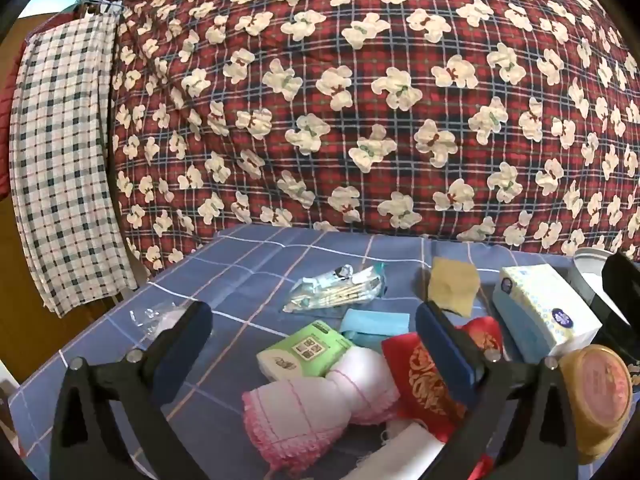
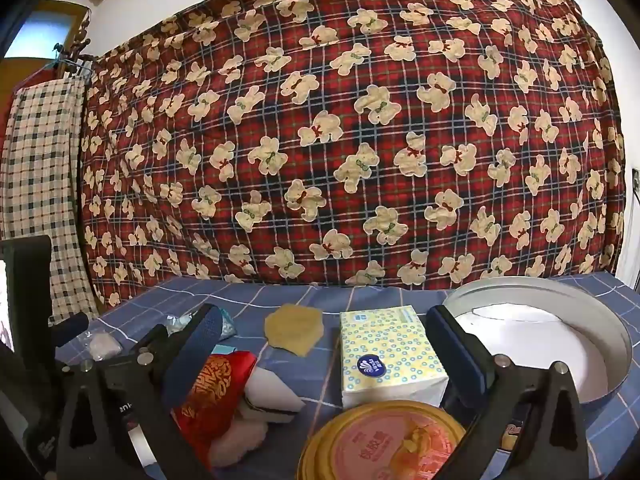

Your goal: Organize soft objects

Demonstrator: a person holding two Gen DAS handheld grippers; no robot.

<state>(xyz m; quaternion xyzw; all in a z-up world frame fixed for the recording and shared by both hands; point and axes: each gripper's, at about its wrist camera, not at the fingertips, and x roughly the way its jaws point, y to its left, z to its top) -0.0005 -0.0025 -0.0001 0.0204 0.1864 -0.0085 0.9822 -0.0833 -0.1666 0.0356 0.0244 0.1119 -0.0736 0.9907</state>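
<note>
- Behind the bench (image 1: 256, 264), which wears a blue checked cloth, a red plaid quilt with bears (image 1: 360, 100) hangs as a backdrop, so no room remains at the far edge.
- Soft things lie heaped near the middle: a pink-trimmed white cloth (image 1: 316, 400), a green tissue pack (image 1: 304, 352), a blue folded cloth (image 1: 374, 322) and a red embroidered pouch (image 1: 424, 376), all touching or overlapping.
- To the right stand a dotted tissue pack (image 2: 388, 356), a yellow sponge (image 2: 294, 330) beyond it, and a round metal tray (image 2: 600, 344) at the far right, seemingly the likeliest destination.
- Judged from this, sorting has barely begun; no item is lifted.
- Left tool (image 1: 312, 344) hovers open over the pink-trimmed cloth, holding nothing; right tool (image 2: 324, 344) is open too, framing the dotted pack.
- Next move calls for a descent and a squeeze on one item without dragging neighbours.
- A round yellow tin (image 2: 384, 444) sits near, under the right tool, crowding that approach; bare cloth lies to the left.
</note>
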